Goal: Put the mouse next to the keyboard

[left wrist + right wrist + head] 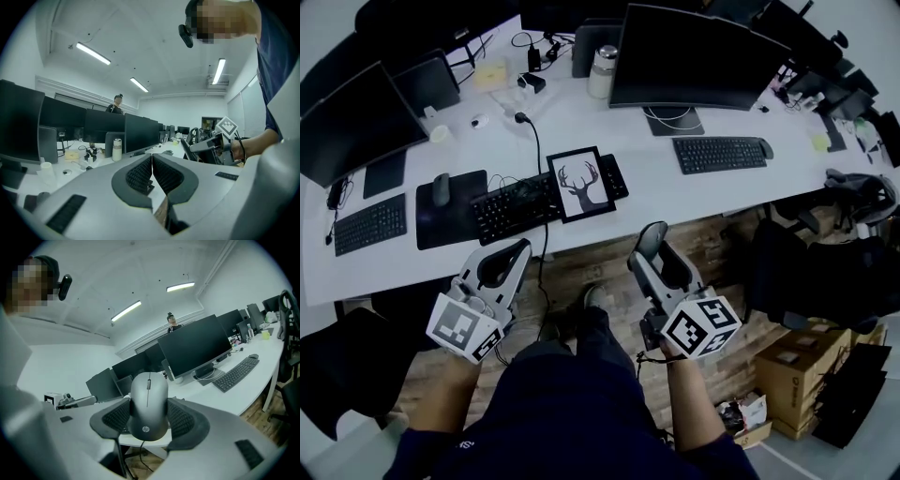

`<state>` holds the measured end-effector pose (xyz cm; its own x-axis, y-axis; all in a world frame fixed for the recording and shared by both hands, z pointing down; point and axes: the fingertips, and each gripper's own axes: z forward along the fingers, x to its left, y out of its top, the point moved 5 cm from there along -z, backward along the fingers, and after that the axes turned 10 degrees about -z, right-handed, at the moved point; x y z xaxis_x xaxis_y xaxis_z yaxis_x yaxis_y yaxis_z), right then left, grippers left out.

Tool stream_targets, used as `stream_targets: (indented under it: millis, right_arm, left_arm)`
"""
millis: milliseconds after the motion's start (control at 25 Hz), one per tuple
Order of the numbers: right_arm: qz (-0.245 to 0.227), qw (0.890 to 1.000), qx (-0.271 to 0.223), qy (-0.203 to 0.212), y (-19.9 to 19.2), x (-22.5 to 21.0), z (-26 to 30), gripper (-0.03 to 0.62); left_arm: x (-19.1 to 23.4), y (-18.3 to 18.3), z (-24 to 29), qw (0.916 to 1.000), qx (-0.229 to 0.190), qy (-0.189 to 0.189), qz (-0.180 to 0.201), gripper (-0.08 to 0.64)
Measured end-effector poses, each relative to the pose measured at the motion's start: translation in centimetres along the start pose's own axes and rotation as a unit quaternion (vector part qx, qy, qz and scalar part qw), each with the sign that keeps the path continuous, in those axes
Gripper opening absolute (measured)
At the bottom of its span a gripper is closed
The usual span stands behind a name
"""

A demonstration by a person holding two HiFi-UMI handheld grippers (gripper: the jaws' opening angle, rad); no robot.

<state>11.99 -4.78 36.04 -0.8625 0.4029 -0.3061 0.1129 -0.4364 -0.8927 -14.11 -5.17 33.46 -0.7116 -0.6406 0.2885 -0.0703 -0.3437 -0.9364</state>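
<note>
Right now you carry two grippers. Your right gripper [149,420] has its jaws spread wide and pinching the grey mouse [149,399] by its sides. Your left gripper [152,161] has its jaws pressed together on nothing.

Take the deer-picture tablet [580,184] as your mark. The held mouse is off the desk [675,202], on your side of its edge, nearer you than the tablet and a little to its right, over the wooden floor.

Three keyboards lie on the desk:
- The middle keyboard [511,208] sits under the tablet, which covers part of it.
- The left keyboard [364,225] is far to the tablet's left.
- The right keyboard [719,155] is to the tablet's right.

That makes three mice in all. A second mouse [441,188] rests on a dark pad [459,211] left of the tablet, and a third mouse [766,147] touches the right keyboard's far end.

Beyond the tablet the monitors run off the top edge of the head view — you cannot count them. The small items near the white bottle [602,72] are too tiny to name.
</note>
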Motion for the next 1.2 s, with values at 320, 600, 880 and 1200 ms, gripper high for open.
stream_targets:
  millis: [320, 600, 880, 1200]
  right_arm:
    - [0.003, 0.999, 0.028, 0.017, 0.7, -5.3, 3.6, 0.255]
    - [0.002, 0.998, 0.051, 0.028, 1.0, -9.9, 6.5, 0.255]
    - [0.002, 0.996, 0.079, 0.033, 0.0, -14.0, 9.1, 0.255]
    - [-0.005, 0.992, 0.117, 0.04, -1.7, -18.2, 11.3, 0.255]
  left_arm:
    - [0.9, -0.1, 4.7, 0.9995, 0.013, 0.028, -0.009, 0.032]
    - [1.6, -0.2, 8.3, 0.9982, 0.027, 0.052, -0.013, 0.032]
    - [2.3, -1.1, 11.1, 0.9961, 0.042, 0.075, -0.022, 0.032]
    - [2.4, -2.7, 14.1, 0.993, 0.057, 0.098, -0.035, 0.032]
